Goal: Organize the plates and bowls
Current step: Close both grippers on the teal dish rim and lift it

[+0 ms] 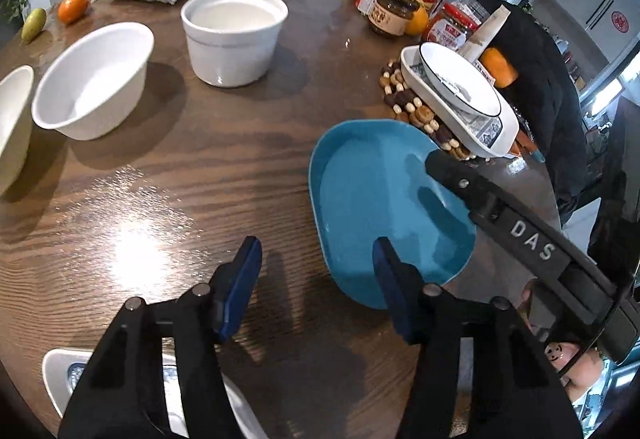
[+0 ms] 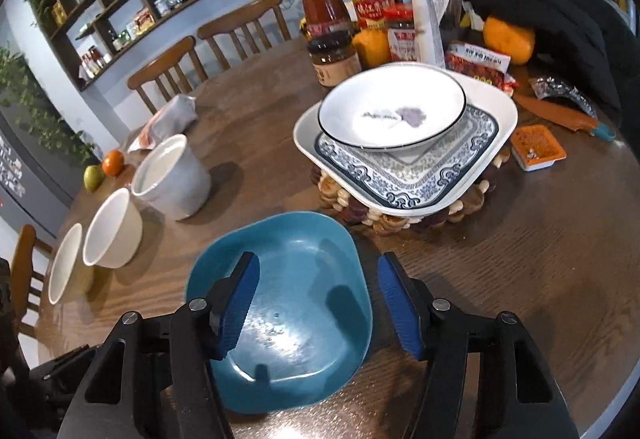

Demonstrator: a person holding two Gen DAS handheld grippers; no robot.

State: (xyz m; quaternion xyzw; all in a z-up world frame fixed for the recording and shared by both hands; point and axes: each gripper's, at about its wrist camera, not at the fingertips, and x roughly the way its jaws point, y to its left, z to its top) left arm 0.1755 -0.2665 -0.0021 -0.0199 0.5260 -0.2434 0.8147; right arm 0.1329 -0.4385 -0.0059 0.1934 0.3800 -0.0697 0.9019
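The blue plate [image 2: 296, 303] lies flat on the wooden desk [image 2: 500, 259], at six o'clock from the stack of plates [image 2: 404, 143] on the beaded trivet [image 2: 384, 223]. The right gripper [image 2: 318, 305] hangs spread over its right rim — pinching nothing. The left gripper [image 1: 318, 291] stands spread over its near edge, also pinching nothing. White bowls [image 1: 92, 79] sit at ten o'clock.

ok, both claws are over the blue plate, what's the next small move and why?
Probably lower the right claw so its pads straddle the teal plate's near rim, then close. Neither it nor the left claw presses on the plate, which lies flat on the table.
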